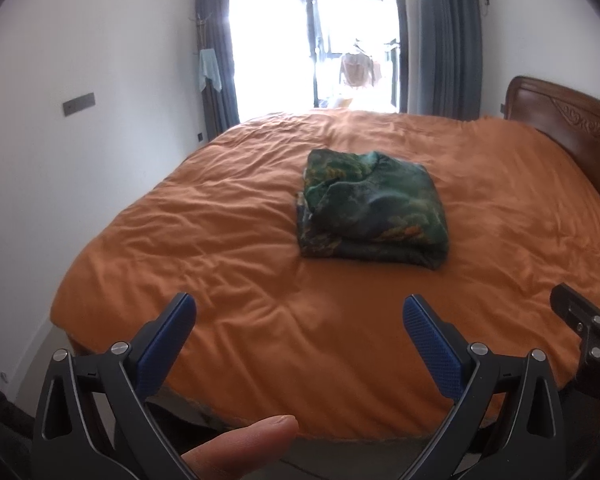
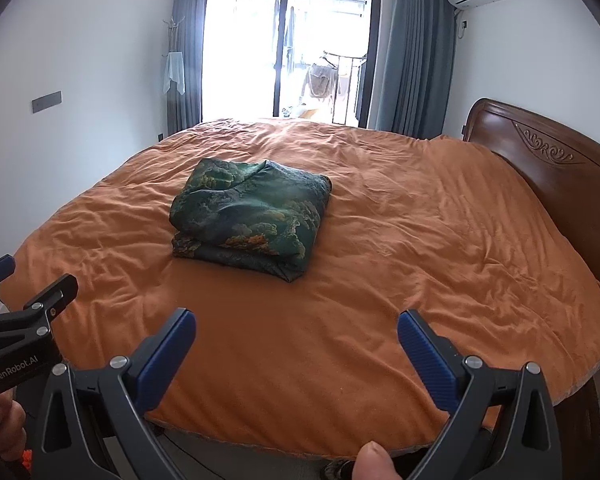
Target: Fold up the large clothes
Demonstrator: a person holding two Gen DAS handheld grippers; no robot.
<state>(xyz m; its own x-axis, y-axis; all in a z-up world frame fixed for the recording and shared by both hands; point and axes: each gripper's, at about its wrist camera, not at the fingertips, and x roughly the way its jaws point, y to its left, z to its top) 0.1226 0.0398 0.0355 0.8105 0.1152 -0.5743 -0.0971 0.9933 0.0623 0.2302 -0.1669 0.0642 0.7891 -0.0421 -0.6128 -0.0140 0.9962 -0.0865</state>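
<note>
A dark green patterned garment [image 1: 370, 206] lies folded into a thick square bundle near the middle of the orange bed; it also shows in the right wrist view [image 2: 252, 218]. My left gripper [image 1: 298, 312] is open and empty, held back over the bed's near edge, well short of the bundle. My right gripper [image 2: 296, 326] is open and empty too, beside the left one and equally far from the bundle. Part of the right gripper [image 1: 588, 328] shows at the right edge of the left wrist view, and the left gripper [image 2: 24, 320] at the left edge of the right wrist view.
The orange duvet [image 1: 228, 240] covers the whole bed [image 2: 420, 240]. A carved wooden headboard [image 2: 540, 152] stands on the right. White walls run on the left, and a glass door with grey curtains [image 2: 288, 48] stands behind the bed. Floor shows below the bed's near edge.
</note>
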